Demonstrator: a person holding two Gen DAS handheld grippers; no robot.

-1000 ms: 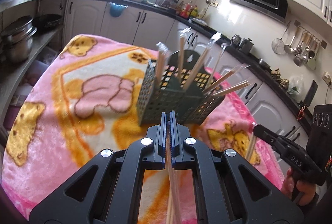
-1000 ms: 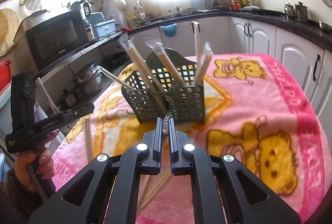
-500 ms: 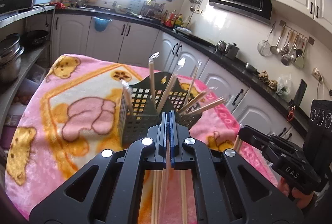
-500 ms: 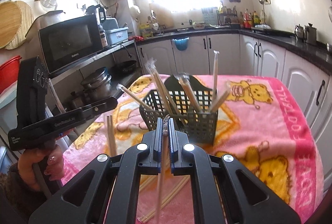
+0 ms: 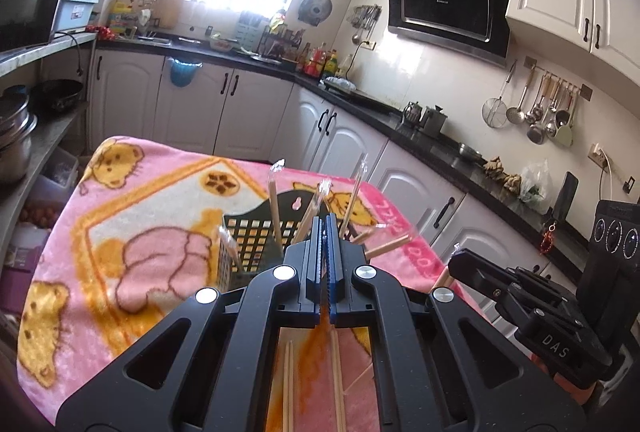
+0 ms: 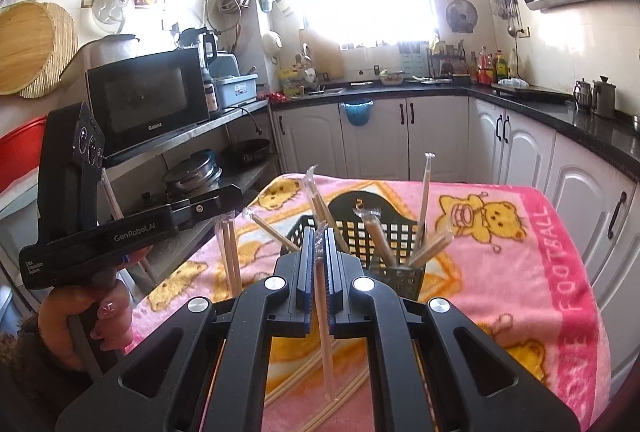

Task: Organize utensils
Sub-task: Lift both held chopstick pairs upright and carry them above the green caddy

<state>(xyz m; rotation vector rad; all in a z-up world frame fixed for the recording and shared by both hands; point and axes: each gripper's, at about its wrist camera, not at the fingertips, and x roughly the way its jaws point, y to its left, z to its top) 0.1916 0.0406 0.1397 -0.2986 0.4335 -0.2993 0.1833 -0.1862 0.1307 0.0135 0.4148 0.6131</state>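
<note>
Sunlit kitchen cabinets and a dark counter ring a table (image 6: 560, 272) draped in a pink cartoon-bear blanket. At the centre of both frames stands a dark green slotted basket (image 6: 384, 232), already bristling with wrapped chopsticks (image 6: 426, 191) that lean outward at loose angles.

Low in the right wrist view, the right claw (image 6: 319, 256) is pinching one chopstick in a clear sleeve (image 6: 325, 332), which hangs down below the jaws toward the blanket. At lower centre of the left wrist view, the left claw (image 5: 325, 252) is pressed together; in the right wrist view, at centre left, a pair of bare wooden sticks (image 6: 231, 256) stands upright under its tip, seemingly gripped there. More loose sticks (image 5: 289, 384) lie on the blanket at the bottom of the frame.

These pieces look light, stiff and thin, and the plastic sleeve is probably slippery, so a stick held far from its middle may swivel. A firm pinch near mid-length would likely steer it best into a basket compartment.
</note>
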